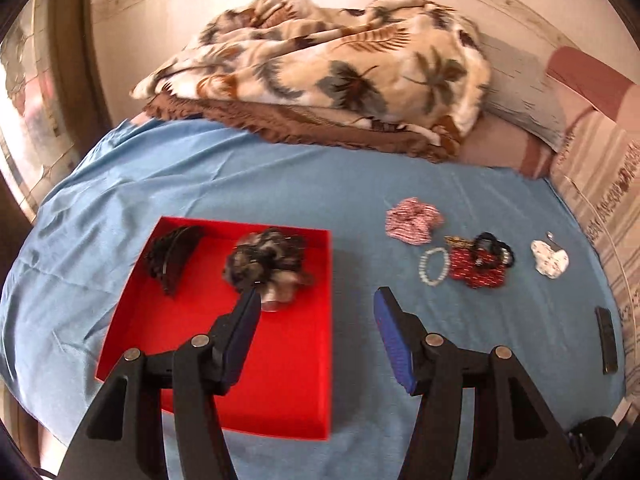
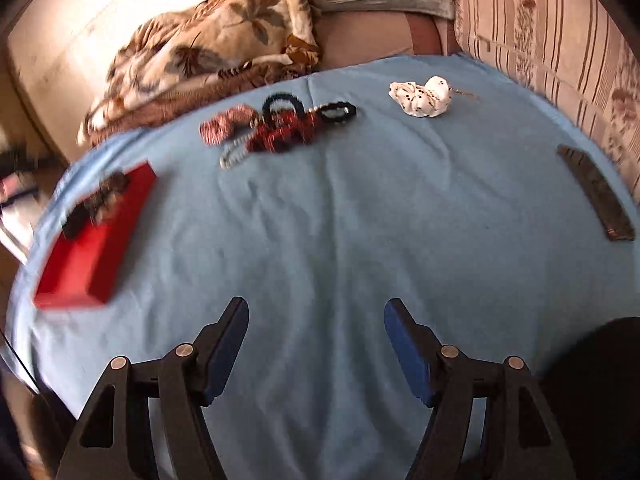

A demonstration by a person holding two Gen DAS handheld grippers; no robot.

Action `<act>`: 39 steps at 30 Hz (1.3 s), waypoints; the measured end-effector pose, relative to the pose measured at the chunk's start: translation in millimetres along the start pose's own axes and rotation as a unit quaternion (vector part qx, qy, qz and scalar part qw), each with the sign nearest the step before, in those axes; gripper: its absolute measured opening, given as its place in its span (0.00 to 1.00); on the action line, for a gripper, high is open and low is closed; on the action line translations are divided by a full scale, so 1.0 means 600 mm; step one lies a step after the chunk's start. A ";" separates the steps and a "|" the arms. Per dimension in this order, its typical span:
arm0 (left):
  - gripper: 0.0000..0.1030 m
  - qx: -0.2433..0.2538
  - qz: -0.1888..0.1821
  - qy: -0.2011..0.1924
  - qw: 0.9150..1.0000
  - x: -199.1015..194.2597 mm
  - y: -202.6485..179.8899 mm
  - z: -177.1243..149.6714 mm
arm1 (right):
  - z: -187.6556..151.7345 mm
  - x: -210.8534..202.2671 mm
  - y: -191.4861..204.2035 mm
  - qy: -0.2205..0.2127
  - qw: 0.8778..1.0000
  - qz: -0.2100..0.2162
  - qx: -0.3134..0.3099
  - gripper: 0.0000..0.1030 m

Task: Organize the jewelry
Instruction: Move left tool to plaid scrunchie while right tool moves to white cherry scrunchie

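A red tray lies on the blue sheet and holds a black hair claw and a grey-brown scrunchie. My left gripper is open and empty, above the tray's right edge, just in front of that scrunchie. To the right lie a pink scrunchie, a white bead bracelet, a red scrunchie with black hair ties on it, and a white dotted scrunchie. My right gripper is open and empty over bare sheet, well short of the pile and the white scrunchie. The tray is at its left.
A palm-print blanket and a pillow lie at the back of the bed. A dark flat bar lies near the right edge, also in the right wrist view. A striped wall borders the right.
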State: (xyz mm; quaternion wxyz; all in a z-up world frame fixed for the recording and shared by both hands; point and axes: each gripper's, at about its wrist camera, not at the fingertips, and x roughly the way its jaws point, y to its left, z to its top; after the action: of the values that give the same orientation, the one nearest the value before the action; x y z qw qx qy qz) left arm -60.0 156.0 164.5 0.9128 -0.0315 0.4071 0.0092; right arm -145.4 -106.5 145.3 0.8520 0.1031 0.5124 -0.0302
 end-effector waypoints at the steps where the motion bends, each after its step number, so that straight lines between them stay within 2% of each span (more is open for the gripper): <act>1: 0.56 0.004 -0.002 -0.002 1.000 -0.005 -0.009 -0.001 | -0.009 -0.003 0.002 -0.005 1.000 -0.011 -0.017 0.73; 5: 0.57 0.014 -0.006 -0.005 1.000 -0.014 -0.032 -0.006 | -0.030 -0.018 0.022 -0.028 0.995 -0.034 -0.084 0.73; 12: 0.57 0.024 -0.004 -0.003 1.000 -0.014 -0.047 -0.010 | -0.037 -0.022 0.031 -0.039 0.993 -0.021 -0.110 0.76; 30: 0.57 0.031 -0.012 0.014 0.999 0.019 -0.062 -0.008 | -0.035 0.007 0.033 -0.014 0.994 -0.005 -0.107 0.76; 35: 0.57 0.029 -0.016 0.022 0.999 0.034 -0.066 -0.004 | -0.009 0.009 0.024 -0.021 0.995 0.003 -0.099 0.76; 39: 0.57 0.026 -0.022 0.033 0.999 0.053 -0.072 0.000 | 0.035 0.015 0.003 -0.029 0.996 0.000 -0.088 0.76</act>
State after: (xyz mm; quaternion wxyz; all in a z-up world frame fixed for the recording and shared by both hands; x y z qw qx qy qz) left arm -37.2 112.7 142.9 0.8996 -0.0166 0.4359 -0.0228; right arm -122.8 -108.4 147.1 0.8722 0.0265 0.4882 0.0125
